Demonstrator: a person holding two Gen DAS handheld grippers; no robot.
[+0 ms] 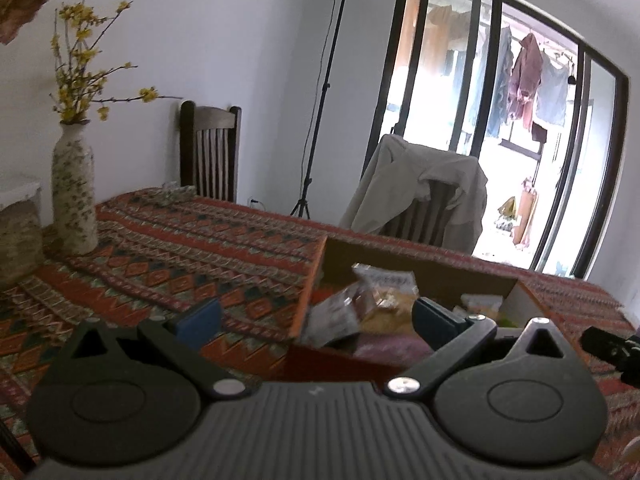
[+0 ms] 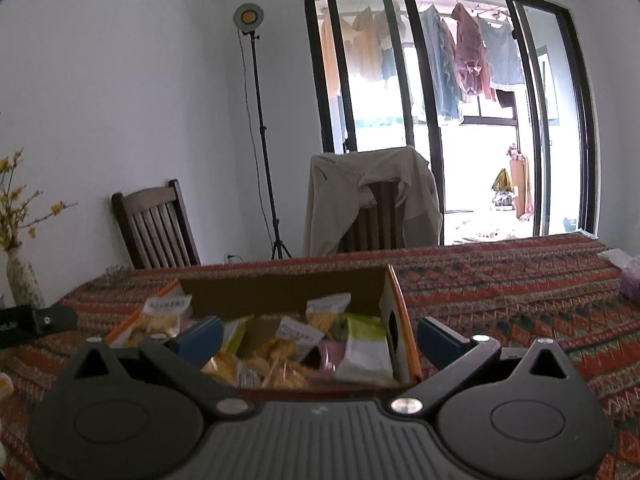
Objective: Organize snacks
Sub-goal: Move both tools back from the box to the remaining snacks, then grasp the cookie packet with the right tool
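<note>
An open cardboard box [image 2: 288,288] with orange edges stands on the patterned tablecloth and holds several snack packets: yellow chip bags [image 2: 276,364], a green-white packet [image 2: 364,350] and a pink one [image 2: 330,354]. My right gripper [image 2: 318,334] hovers wide open just in front of the box, nothing between its blue pads. In the left wrist view the same box [image 1: 316,280] lies ahead to the right, with snack packets [image 1: 360,304] inside. My left gripper [image 1: 316,316] is open and empty, straddling the box's left wall.
A flowered vase [image 1: 74,196] with yellow branches stands at the table's left. Two wooden chairs, one [image 2: 156,228] bare and one draped with a beige jacket [image 2: 372,200], stand behind the table. A light stand [image 2: 260,132] and glass doors lie beyond. A purple bag [image 2: 630,280] sits far right.
</note>
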